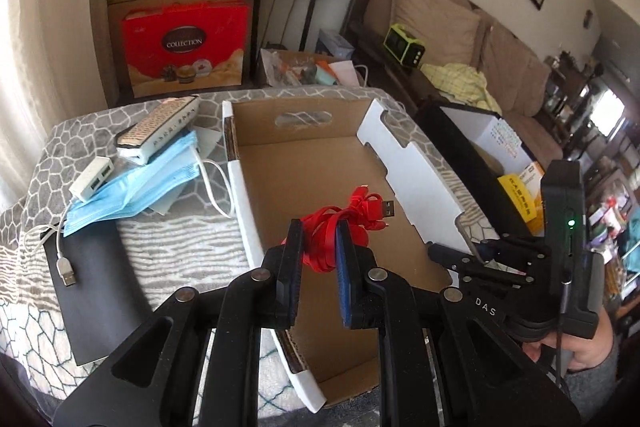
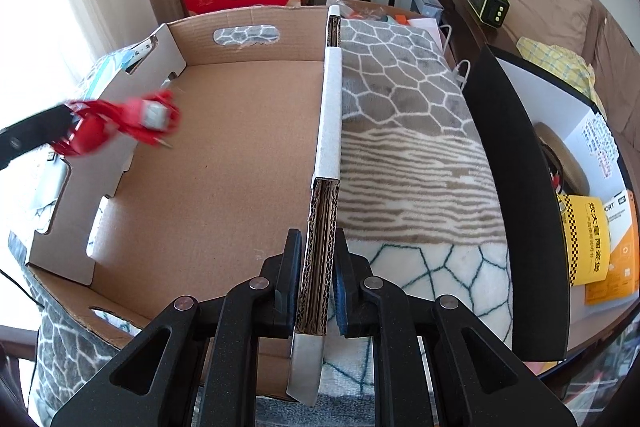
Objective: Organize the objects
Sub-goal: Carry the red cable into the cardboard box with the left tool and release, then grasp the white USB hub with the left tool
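Observation:
My left gripper is shut on a bundled red USB cable and holds it above the floor of an open cardboard box. The cable also shows in the right wrist view, over the box's left wall. My right gripper is shut on the box's right wall, near its front corner. The right gripper also shows in the left wrist view at the box's right side. The box holds nothing else.
Left of the box on the patterned blanket lie blue face masks, a white USB hub with cable, a patterned case and a black notebook. A black bin with packets stands right. Red gift boxes stand behind.

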`<state>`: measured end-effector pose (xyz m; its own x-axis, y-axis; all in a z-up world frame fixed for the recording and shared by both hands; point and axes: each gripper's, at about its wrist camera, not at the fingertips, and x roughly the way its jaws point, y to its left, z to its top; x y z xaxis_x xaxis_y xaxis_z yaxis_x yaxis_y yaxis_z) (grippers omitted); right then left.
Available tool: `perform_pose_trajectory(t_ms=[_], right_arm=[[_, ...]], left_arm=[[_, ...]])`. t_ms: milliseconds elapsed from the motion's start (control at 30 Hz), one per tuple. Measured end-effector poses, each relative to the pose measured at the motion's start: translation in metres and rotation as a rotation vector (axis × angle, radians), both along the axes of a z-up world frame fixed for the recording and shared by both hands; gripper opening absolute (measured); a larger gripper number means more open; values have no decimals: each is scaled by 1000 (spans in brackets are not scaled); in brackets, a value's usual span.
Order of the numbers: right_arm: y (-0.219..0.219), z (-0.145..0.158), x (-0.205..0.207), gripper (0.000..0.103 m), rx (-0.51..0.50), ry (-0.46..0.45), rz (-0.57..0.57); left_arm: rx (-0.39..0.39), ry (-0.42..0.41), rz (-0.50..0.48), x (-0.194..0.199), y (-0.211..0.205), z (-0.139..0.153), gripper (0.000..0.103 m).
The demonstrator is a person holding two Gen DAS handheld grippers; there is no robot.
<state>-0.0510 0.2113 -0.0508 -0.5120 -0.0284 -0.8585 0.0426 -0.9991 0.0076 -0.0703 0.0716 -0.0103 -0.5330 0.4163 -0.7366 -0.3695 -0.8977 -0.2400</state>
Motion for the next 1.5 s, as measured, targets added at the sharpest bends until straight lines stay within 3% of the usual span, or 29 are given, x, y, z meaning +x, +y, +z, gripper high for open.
perform_pose_trajectory(t_ms=[467,700,900,1067,1133,1300,1500], right_arm=[[1,-2,-1,15,-13,-10,-4],[1,-1,-4,24,-42,-29,-9],[7,5,-3,38,-67,-23,-34],[16,14,0,38,-92,-9,-56],[20,16,0,39,-104,-7,-60],[24,21,1,57,-128,2,-70],[20,25,1,73,-141,7,-54]], left_arm=[[-95,-39,-7,2,26,-35,15],[-55,6,-2,9,11,-16,50],[-71,84,67,18,-20,9,61],[-73,81,162,17,-62,14,63],[-65,74,204,14,-80,12,80],[-41,64,330,11,-127,6,101],[-58,11,407,4,-167,-4,102]])
